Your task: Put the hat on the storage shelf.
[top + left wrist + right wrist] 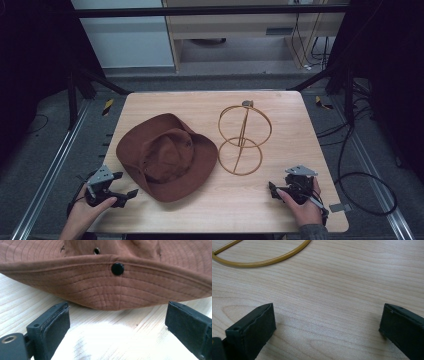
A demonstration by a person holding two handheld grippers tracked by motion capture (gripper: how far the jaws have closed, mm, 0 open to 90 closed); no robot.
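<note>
Both hand-held grippers (122, 196) (274, 190) gape wide, gripping nothing.

In the left gripper view the brown hat (107, 287) runs off the top and both sides, its crown mostly unseen, while the right gripper view cuts the gold wire stand (262, 262) down to one arc of its base ring.
</note>
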